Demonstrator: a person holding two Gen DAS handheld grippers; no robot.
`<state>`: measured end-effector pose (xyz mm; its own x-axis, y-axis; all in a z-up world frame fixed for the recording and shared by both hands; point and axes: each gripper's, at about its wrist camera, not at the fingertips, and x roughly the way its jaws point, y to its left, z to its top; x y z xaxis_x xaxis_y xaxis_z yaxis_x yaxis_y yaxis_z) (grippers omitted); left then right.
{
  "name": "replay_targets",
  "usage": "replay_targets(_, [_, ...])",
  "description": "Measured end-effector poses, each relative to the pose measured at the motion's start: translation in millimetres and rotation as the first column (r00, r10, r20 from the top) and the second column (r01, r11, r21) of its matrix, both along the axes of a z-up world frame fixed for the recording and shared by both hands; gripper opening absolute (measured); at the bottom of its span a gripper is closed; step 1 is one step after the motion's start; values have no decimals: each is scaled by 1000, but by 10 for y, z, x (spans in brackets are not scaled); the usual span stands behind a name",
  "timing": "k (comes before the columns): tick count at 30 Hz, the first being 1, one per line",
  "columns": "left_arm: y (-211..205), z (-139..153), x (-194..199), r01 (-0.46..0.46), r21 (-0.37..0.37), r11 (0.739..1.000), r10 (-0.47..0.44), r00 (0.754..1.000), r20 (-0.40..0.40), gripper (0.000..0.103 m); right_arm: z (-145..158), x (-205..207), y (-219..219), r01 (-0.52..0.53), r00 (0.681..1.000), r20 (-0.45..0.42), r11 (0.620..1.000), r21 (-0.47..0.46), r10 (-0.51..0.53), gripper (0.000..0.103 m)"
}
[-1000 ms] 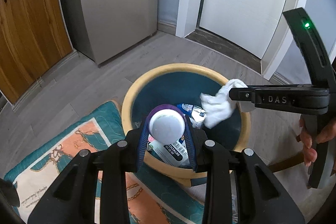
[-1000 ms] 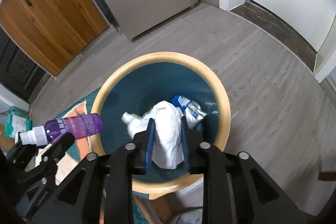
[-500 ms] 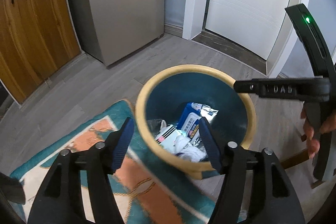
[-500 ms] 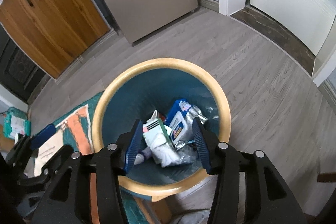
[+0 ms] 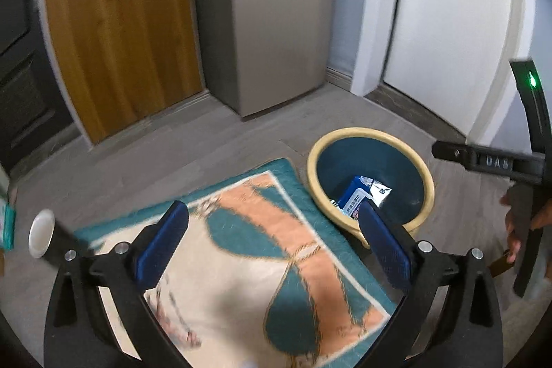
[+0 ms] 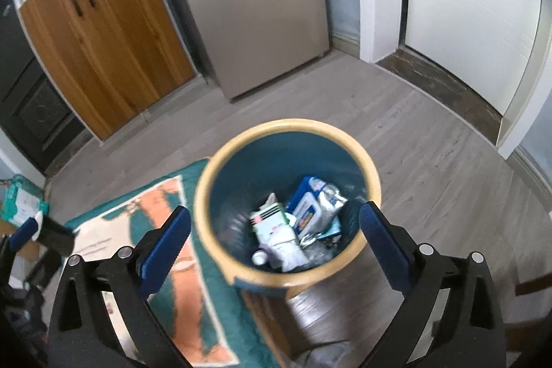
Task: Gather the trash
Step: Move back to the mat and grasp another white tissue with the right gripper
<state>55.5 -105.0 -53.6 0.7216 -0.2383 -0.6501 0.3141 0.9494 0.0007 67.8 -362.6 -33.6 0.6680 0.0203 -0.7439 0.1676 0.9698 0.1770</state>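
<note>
Grey plank floor (image 6: 431, 140) runs bare from the wooden cabinet (image 6: 103, 57) and fridge (image 6: 252, 6) to the white door (image 6: 465, 6). A teal and orange rug (image 5: 241, 247) lies with its corner just beside the bin (image 6: 374, 192). Inside the bin sit a blue wipes pack (image 6: 307, 206), a white carton (image 6: 269, 219), crumpled tissue (image 6: 289, 250) and a bottle cap (image 6: 258, 259). The left tongs (image 5: 272, 240) spread wide over the rug, empty. The right tongs (image 6: 276, 237) spread wide over the bin, empty.

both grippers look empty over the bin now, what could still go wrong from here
The bin sits close beside the rug, so a low swing of the open left gripper could clip its rim. The open right gripper hangs above the trash pile; dipping might snag a wrapper.
</note>
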Motion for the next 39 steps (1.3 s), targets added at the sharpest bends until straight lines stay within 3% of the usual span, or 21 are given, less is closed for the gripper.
replay_targets(5, [439, 87, -369, -78, -29, 997, 78, 997, -3, 97, 109, -226, 366, -40, 999, 34, 998, -49, 42, 98])
replay_targets(10, [834, 22, -663, -143, 3, 990, 143, 990, -12, 97, -3, -484, 878, -100, 995, 26, 995, -1, 100, 98])
replay_targets(18, [1484, -54, -949, -252, 36, 967, 253, 967, -30, 97, -550, -698, 1774, -241, 962, -124, 970, 21, 242, 98])
replay_targets(27, [1809, -112, -1046, -281, 64, 957, 284, 958, -46, 97, -1049, -843, 2428, -336, 908, -243, 940, 63, 341, 95])
replay_targets(33, [1857, -162, -1012, -278, 63, 959, 281, 958, -54, 97, -1298, -882, 2744, -418, 852, -319, 906, 63, 415, 59])
replay_targets(35, [1842, -186, -988, -273, 66, 960, 277, 959, -62, 97, -1356, -891, 2817, -443, 834, -335, 894, 68, 439, 34])
replay_targets(36, [1835, -202, -975, -270, 66, 961, 274, 960, -66, 97, -1370, -890, 2845, -457, 826, -338, 887, 67, 451, 29])
replay_targets(38, [1803, -244, -944, -259, 70, 963, 264, 961, -78, 97, -1335, -881, 2848, -464, 828, -328, 884, 58, 456, 9])
replay_targets(39, [1782, -270, -925, -251, 71, 965, 257, 962, -88, 97, -1298, -864, 2824, -458, 834, -319, 887, 56, 450, 9])
